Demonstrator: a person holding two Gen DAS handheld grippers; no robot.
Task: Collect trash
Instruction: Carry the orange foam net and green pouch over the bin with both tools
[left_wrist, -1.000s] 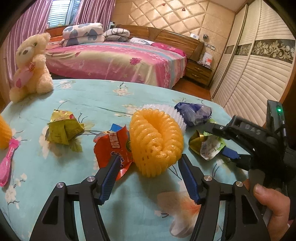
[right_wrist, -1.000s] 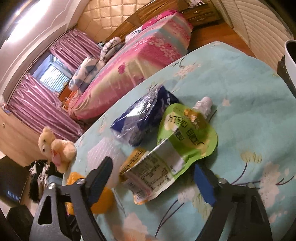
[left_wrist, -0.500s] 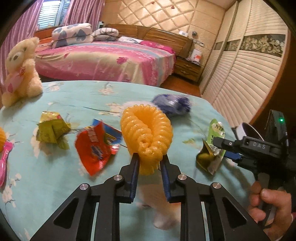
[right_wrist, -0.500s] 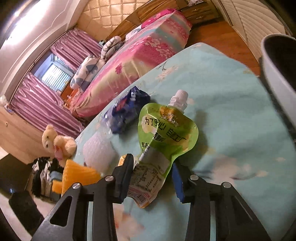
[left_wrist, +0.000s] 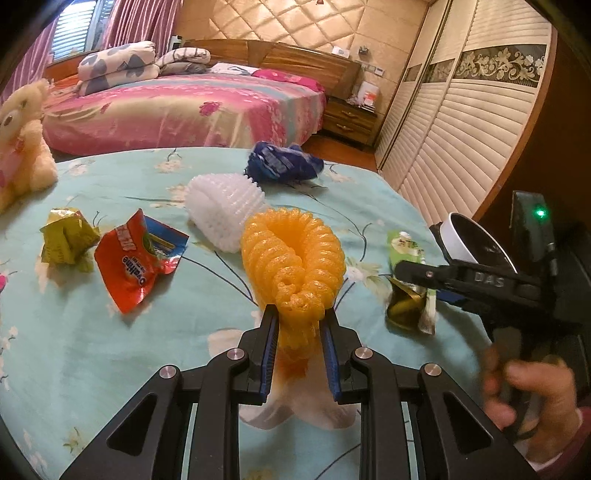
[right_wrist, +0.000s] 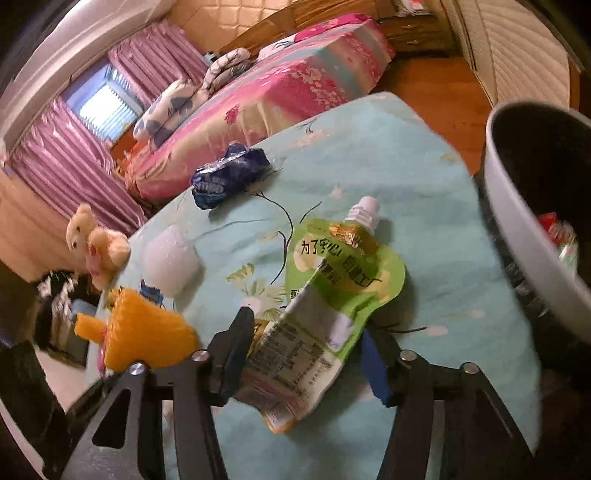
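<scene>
My left gripper (left_wrist: 298, 325) is shut on an orange foam fruit net (left_wrist: 295, 258) and holds it above the turquoise flowered tablecloth (left_wrist: 129, 350). My right gripper (right_wrist: 306, 354) is shut on a green spouted drink pouch (right_wrist: 332, 295), lifted off the cloth; it also shows in the left wrist view (left_wrist: 406, 280). A white trash bin (right_wrist: 517, 229) with dark inside stands at the table's right edge and holds some wrappers. On the cloth lie a white foam net (left_wrist: 221, 210), a red snack wrapper (left_wrist: 136, 262), a yellow-green wrapper (left_wrist: 66, 240) and a blue wrapper (left_wrist: 280, 166).
A cream teddy bear (left_wrist: 22, 147) sits at the table's far left. Behind the table are a pink bed (left_wrist: 184, 107), a nightstand (left_wrist: 347, 122) and slatted wardrobe doors (left_wrist: 461, 140). A hand (left_wrist: 532, 391) holds the right gripper.
Both grippers closed from open: the left on the orange net, the right on the green pouch. Both lifted their items off the cloth; the right moved nearer the bin.
</scene>
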